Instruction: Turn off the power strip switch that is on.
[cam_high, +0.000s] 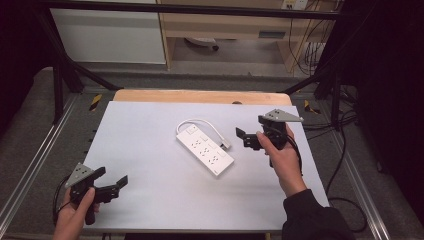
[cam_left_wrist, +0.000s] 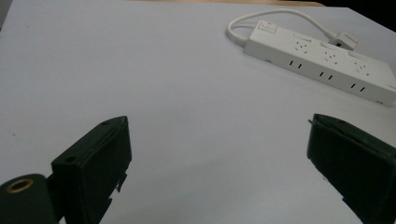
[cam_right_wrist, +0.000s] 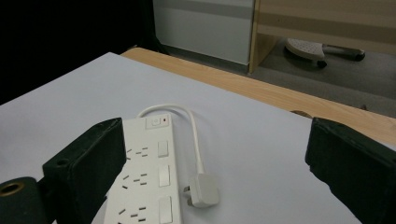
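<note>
You held the left gripper (cam_high: 113, 180) over the near left corner of the white sheet (cam_high: 150, 150) that covered the table, its jaws spread wide with nothing between them. In the left gripper view those jaws framed bare sheet, and the power strip (cam_left_wrist: 322, 63) lay well beyond them toward the far right.

Your right hand (cam_high: 282, 150) held the right gripper (cam_high: 245, 137) at the right side of the sheet, just beside the strip, jaws likewise spread and empty. The white power strip (cam_high: 205, 149) lay flat near the middle of the sheet, set diagonally, its switch end toward the far left. Its short cord (cam_high: 207, 123) looped from that end round to the plug (cam_high: 226, 145), which rested on the sheet next to the strip's right edge. In the right gripper view, the plug (cam_right_wrist: 203, 190) sat between the jaws, apart from both.
</note>
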